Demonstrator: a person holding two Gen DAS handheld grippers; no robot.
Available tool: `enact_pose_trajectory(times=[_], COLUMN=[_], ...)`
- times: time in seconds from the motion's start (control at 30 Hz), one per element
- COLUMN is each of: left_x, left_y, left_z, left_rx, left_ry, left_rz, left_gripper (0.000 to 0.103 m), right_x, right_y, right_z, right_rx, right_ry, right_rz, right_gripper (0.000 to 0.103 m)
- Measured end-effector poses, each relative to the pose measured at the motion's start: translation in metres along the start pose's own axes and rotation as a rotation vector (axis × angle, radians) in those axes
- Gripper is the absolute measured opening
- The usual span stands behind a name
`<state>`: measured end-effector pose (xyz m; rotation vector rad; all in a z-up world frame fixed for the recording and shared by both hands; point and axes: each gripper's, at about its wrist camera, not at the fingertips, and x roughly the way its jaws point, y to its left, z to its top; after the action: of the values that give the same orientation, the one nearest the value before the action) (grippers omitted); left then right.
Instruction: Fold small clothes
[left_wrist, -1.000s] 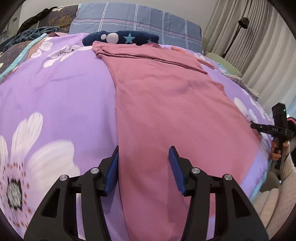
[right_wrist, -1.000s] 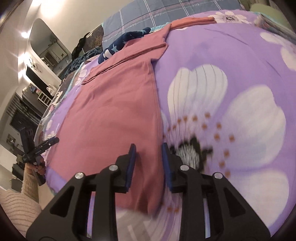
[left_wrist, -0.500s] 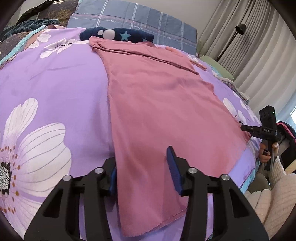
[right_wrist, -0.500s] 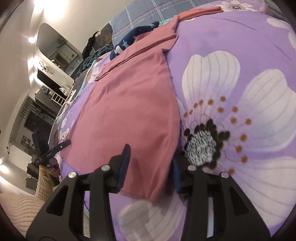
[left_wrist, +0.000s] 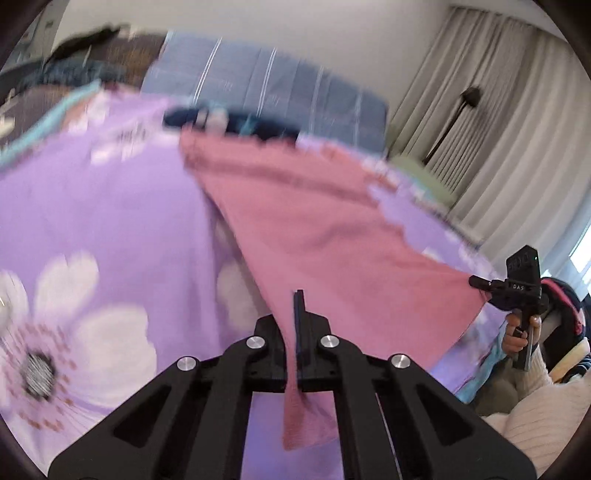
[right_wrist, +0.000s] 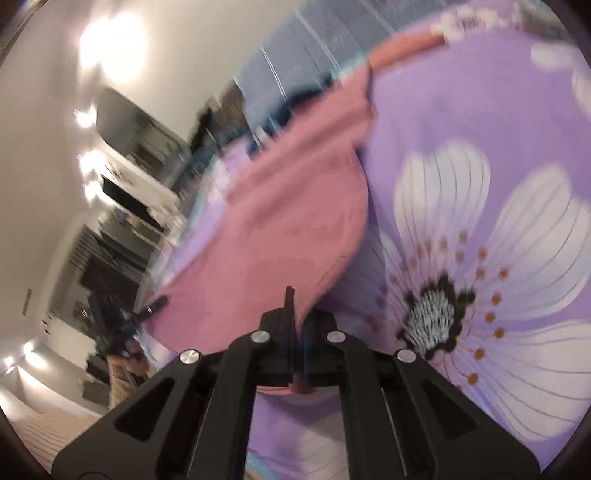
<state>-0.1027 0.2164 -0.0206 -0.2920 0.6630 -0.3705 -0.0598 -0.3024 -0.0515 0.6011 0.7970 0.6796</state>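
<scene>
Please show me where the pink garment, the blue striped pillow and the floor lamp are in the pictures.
pink garment (left_wrist: 332, 236): left wrist view, middle of the cloth.
blue striped pillow (left_wrist: 266, 85): left wrist view, its front face.
floor lamp (left_wrist: 471, 96): left wrist view, its dark head.

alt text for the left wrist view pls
The left gripper has its jaws shut on a near corner of a pink garment, raised off a purple floral bedspread. The right gripper pinches the other corner.

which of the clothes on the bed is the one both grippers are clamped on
The pink garment: the left gripper and right gripper are each shut on a near corner. The dark blue starred piece lies untouched by the pillow.
</scene>
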Motion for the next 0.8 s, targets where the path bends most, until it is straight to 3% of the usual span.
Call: enact_pose_trajectory(times=[0.1,0.23,0.4,0.5,0.7,0.8], left_x=[-0.029,-0.071,-0.115,-0.106,-0.046,-0.023], left_y=[-0.017,-0.036,-0.055,-0.057,-0.026,-0.010], left_z=[0.019,0.022,0.006,0.001,0.013,0.033], left_rx=[0.051,0.077,0.075,0.094,0.025,-0.007], left_ry=[-0.083,-0.173,-0.216,-0.192,-0.075,-0.058], left_rz=[0.009,-0.033,-0.026,-0.001,0.046,0.027], left_gripper=[0.001,0.001,0.002,0.002,0.002,0.002], right_x=[-0.032,-0.082,-0.125,-0.105,-0.039,-0.013], right_y=[0.027,0.063,0.087,0.081,0.035,0.017], right_z=[0.009,0.001,-0.013,-0.007,0.023,0.046], right_rx=[-0.060,-0.162,-0.269,-0.270,-0.105,-0.033], right_ry=[-0.093,-0.194,-0.246,-0.215,-0.148,-0.149], right_rz=[0.040,0.093,0.046,0.010,-0.037,-0.055], right_gripper=[0.002,0.002,0.003,0.003,0.003,0.003])
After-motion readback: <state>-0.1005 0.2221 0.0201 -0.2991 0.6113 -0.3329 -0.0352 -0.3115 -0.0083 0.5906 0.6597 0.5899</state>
